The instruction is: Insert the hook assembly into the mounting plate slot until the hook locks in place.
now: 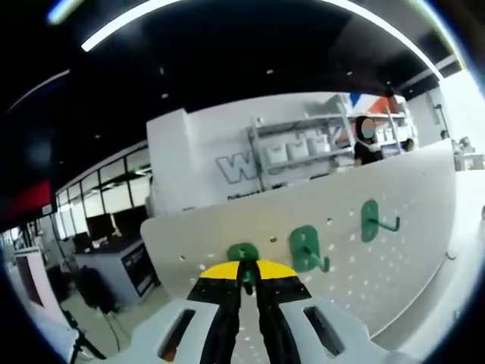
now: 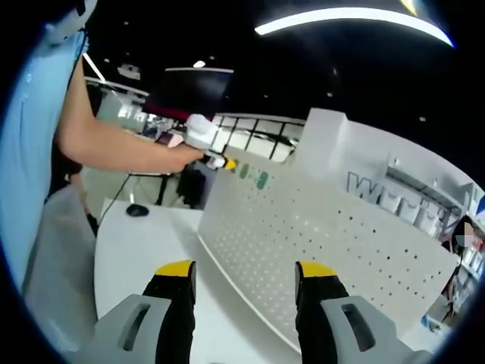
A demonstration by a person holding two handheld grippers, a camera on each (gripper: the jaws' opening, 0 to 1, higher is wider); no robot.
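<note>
A green hook (image 1: 243, 262) is pinched between the closed jaws of the left gripper (image 1: 247, 282) and is pressed against the white pegboard (image 1: 394, 258). Two more green hooks (image 1: 308, 249) are seen on the board beside it. The right gripper (image 2: 246, 282) is held wide open with nothing in it, near the pegboard above the white table (image 2: 136, 258).

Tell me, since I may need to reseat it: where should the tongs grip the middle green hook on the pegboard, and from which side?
Probably grip the middle hook by its flat green backplate, coming square at the pegboard face. The prong juts outward and curls up at the bottom, so pinch the plate's side edges above it; gripping the thin prong would likely twist.
</note>
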